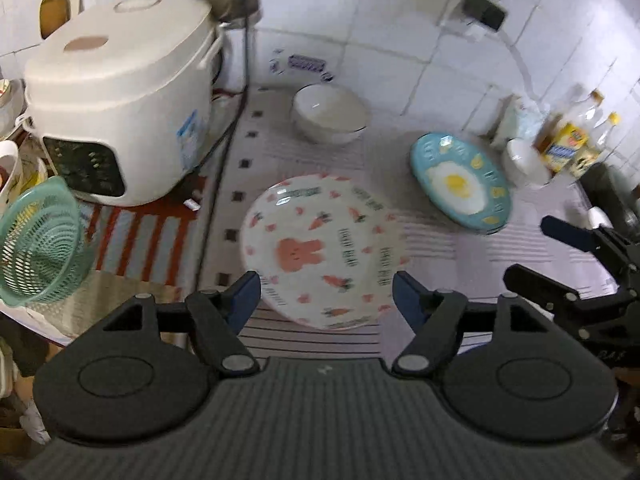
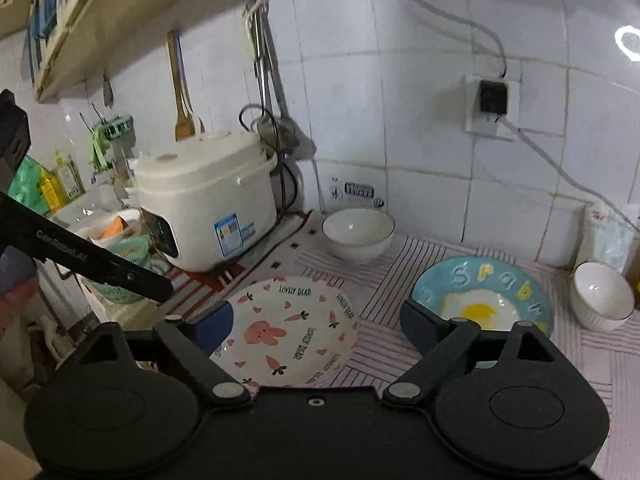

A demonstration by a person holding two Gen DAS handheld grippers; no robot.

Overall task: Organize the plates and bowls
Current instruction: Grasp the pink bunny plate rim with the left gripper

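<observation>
The surface point(image 2: 400, 356) before me is a tiled corner counter under a striped cloth, and on its left side stands the white rice cooker point(image 1: 120, 96), lid shut, its dark control panel facing toward my left. Near the middle lies the rabbit plate point(image 1: 324, 252), flat and face up, slightly longer than wide, its long axis running from near-right to far-left in my left wrist view; the rabbit's ears point to the right there. To its right, well apart from it, sits the blue egg plate point(image 1: 460, 182), also face up, oval in the left view and stretched from far-left to near-right. At the back, close to the wall, the larger white bowl point(image 2: 358, 234) stands upright, mouth up. The smaller white bowl point(image 2: 602, 294) stands upright just beyond the blue plate's right edge. My left gripper point(image 1: 326, 296) is spread wide above the near rim of the rabbit plate, with nothing touching its fingers. My right gripper point(image 2: 316, 326) is spread wider still, empty, one finger over each plate's edge. Only the right view shows the hanging utensils, the wall socket and the lettering "LOVELY BEAR"; only the left view shows the green colander point(image 1: 38, 244) and the bottles at far right.
</observation>
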